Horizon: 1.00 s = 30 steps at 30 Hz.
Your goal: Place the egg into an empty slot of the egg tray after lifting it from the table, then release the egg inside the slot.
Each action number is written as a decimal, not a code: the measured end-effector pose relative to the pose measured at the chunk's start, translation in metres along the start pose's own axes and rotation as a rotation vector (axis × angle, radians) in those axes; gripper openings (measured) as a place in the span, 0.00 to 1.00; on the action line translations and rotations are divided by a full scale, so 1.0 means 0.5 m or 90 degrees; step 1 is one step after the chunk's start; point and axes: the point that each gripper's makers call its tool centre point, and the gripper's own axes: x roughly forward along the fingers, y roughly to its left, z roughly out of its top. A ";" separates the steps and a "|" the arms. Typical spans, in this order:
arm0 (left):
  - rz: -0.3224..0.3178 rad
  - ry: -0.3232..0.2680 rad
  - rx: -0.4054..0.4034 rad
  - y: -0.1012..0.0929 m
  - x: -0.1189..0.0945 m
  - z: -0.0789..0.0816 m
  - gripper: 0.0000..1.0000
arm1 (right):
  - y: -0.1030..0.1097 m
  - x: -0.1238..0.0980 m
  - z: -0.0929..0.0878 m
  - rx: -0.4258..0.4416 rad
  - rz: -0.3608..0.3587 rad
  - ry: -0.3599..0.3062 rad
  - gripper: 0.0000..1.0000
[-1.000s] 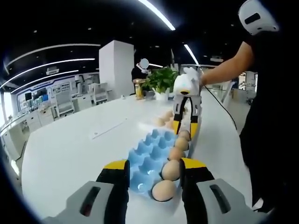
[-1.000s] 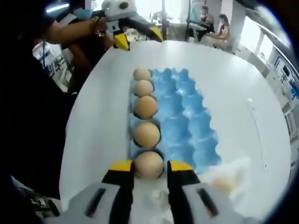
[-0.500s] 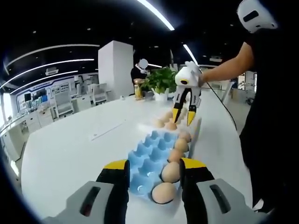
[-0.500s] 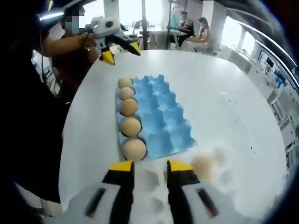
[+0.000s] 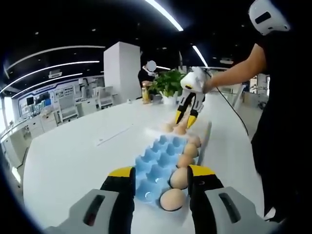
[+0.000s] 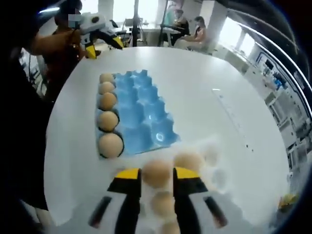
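While the left gripper (image 5: 161,181) hangs low over the near end of a blue egg tray (image 5: 155,165) on a white desk (image 5: 73,156), its yellow-tipped jaws stand open with nothing between them. Five brown eggs fill the tray's right-hand row in the left gripper view, the nearest egg (image 5: 171,199) showing between the jaw tips. Farther along the desk, the right gripper (image 5: 185,119), held by a person's hand (image 5: 208,84), points down at a cluster of loose eggs (image 5: 174,129) lying just past the tray's far end. A potted plant (image 5: 168,85) stands beyond them.

Seen from the opposite end in the right gripper view, the tray (image 6: 141,117) lies with its filled row at the left, and the left gripper (image 6: 100,44) appears at the upper left over the far corner. This view adds what the other cannot resolve: the right gripper (image 6: 157,176) has its jaws open on either side of one loose egg (image 6: 157,171) resting on the desk (image 6: 204,97), near the tray's closest edge. Whether the jaws touch that egg cannot be told. More eggs (image 6: 189,161) lie blurred beside it.
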 end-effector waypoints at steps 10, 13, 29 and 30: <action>0.014 0.002 -0.004 0.005 -0.011 -0.011 0.47 | 0.005 0.034 -0.021 0.008 0.020 0.039 0.25; 0.007 0.007 0.001 0.003 -0.006 -0.014 0.49 | 0.001 0.033 -0.022 0.040 0.035 0.044 0.26; -0.021 0.010 -0.030 0.006 0.008 -0.011 0.77 | 0.008 0.042 -0.027 0.059 0.093 0.081 0.25; -0.036 0.006 -0.043 -0.001 0.009 -0.009 0.81 | 0.008 0.042 -0.027 0.066 0.092 0.082 0.25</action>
